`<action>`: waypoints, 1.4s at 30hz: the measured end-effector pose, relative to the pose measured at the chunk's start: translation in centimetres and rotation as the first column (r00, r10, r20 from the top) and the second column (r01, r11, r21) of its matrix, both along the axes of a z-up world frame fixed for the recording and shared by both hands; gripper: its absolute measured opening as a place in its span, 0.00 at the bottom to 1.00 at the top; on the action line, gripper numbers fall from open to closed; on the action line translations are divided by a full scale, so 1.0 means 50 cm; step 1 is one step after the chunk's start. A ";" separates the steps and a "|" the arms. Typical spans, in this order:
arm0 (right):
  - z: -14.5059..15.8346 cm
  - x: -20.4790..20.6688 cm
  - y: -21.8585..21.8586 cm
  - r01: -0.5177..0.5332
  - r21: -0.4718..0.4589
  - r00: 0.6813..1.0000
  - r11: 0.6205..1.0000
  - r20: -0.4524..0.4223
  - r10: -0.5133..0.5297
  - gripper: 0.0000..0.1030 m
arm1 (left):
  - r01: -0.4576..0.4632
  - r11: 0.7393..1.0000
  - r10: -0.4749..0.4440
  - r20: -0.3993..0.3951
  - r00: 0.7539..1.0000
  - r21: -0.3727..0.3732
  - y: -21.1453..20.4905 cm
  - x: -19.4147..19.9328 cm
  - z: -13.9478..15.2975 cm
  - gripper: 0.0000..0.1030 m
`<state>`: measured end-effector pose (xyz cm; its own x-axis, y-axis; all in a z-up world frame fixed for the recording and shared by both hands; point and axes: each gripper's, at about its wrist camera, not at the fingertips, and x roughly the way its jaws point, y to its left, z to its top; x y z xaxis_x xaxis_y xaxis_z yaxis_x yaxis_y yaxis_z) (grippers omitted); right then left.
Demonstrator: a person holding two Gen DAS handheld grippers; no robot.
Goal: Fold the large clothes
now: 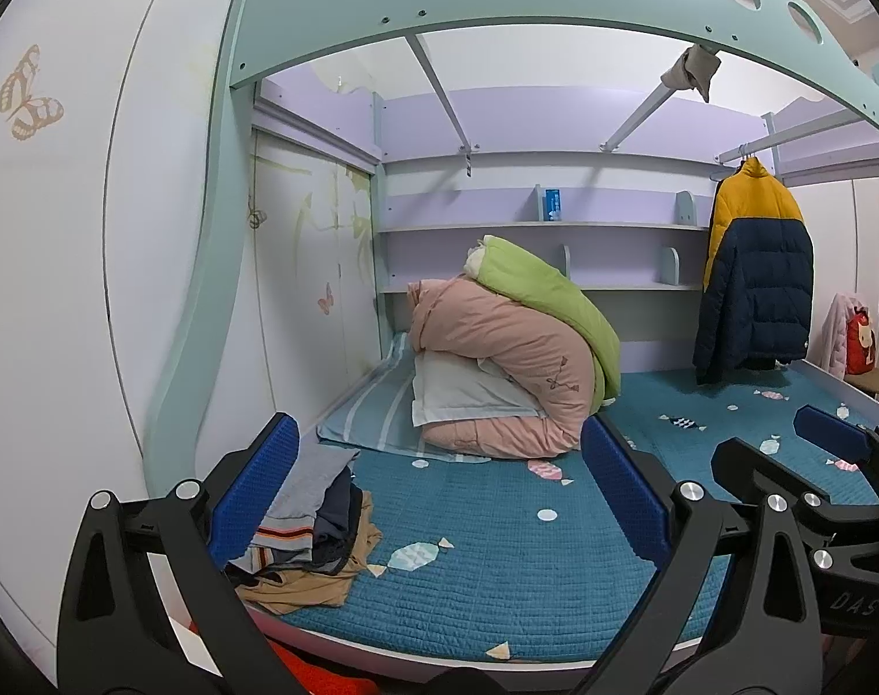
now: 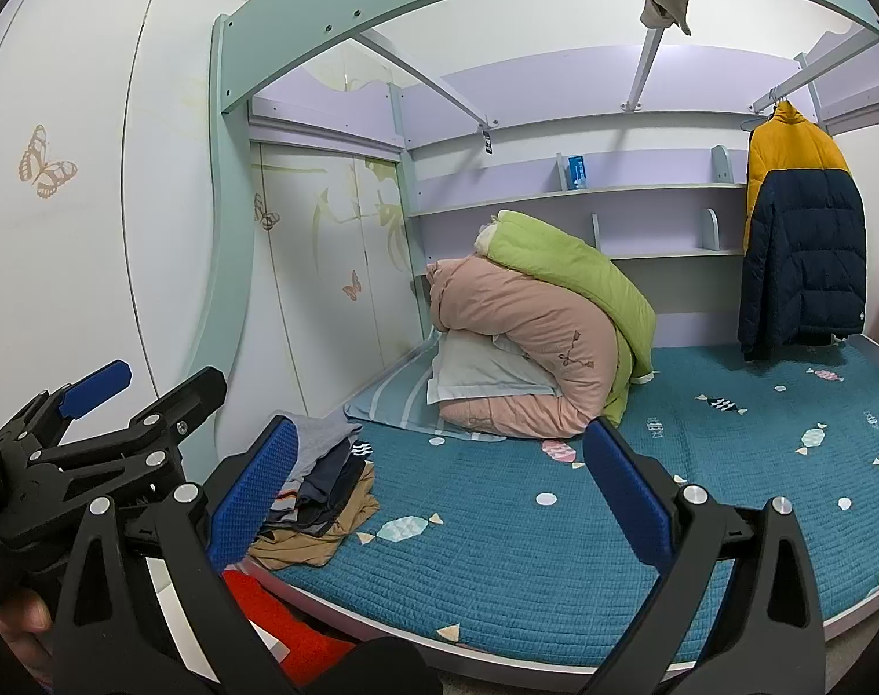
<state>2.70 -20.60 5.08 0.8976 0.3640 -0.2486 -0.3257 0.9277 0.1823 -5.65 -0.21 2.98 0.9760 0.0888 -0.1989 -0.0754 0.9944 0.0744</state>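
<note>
A stack of folded clothes [image 1: 314, 527], grey, dark and tan, lies at the near left corner of the teal bed cover [image 1: 497, 556]; it also shows in the right wrist view [image 2: 317, 498]. My left gripper [image 1: 439, 498] is open and empty, held in front of the bed. My right gripper [image 2: 439, 498] is open and empty too, beside the left one. The right gripper shows at the right of the left wrist view [image 1: 787, 463]; the left gripper shows at the left of the right wrist view [image 2: 143, 394]. A red garment [image 2: 283, 625] lies below the bed's front edge.
Rolled pink and green quilts [image 1: 514, 359] with a pillow sit at the back of the bed. A yellow and navy puffer jacket [image 1: 758, 266] hangs from a rail at the right. White wardrobe doors [image 1: 62, 289] stand at the left; the bunk frame [image 1: 497, 6] spans overhead.
</note>
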 end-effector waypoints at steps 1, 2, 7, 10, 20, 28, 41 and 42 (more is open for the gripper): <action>0.000 0.000 -0.001 0.000 0.000 1.000 1.000 0.000 0.000 0.93 | 0.000 1.000 0.000 -0.001 1.000 0.001 0.001 0.000 0.000 0.95; 0.000 0.000 -0.001 0.000 0.000 1.000 1.000 0.000 0.000 0.93 | 0.000 1.000 0.000 -0.001 1.000 0.001 0.000 0.001 0.000 0.95; 0.000 0.001 -0.002 -0.002 0.000 1.000 1.000 -0.002 0.002 0.93 | -0.006 1.000 0.006 0.000 1.000 0.001 -0.002 -0.001 -0.001 0.95; -0.001 -0.001 -0.003 -0.002 -0.001 1.000 1.000 -0.001 0.002 0.93 | -0.006 1.000 0.006 0.001 1.000 0.000 -0.002 -0.002 -0.001 0.95; -0.002 -0.001 -0.004 -0.003 -0.001 1.000 1.000 -0.005 0.003 0.93 | -0.019 1.000 0.019 0.012 1.000 -0.002 -0.013 -0.012 -0.001 0.95; -0.005 0.000 -0.005 -0.006 -0.004 1.000 1.000 -0.010 0.006 0.93 | -0.029 1.000 0.029 0.009 1.000 -0.005 -0.015 -0.015 -0.001 0.95; -0.005 0.002 -0.007 -0.013 -0.008 1.000 1.000 -0.016 0.013 0.93 | -0.035 0.999 0.036 0.004 0.999 -0.012 -0.016 -0.016 -0.004 0.95; -0.005 0.002 -0.007 -0.013 -0.008 1.000 1.000 -0.016 0.013 0.93 | -0.036 0.999 0.036 0.004 0.999 -0.012 -0.016 -0.017 -0.004 0.95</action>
<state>2.79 -20.96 4.84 0.8885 0.3737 -0.2662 -0.3350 0.9248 0.1802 -6.50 -1.00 2.80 0.9731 0.1217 -0.1957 -0.1115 0.9918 0.0625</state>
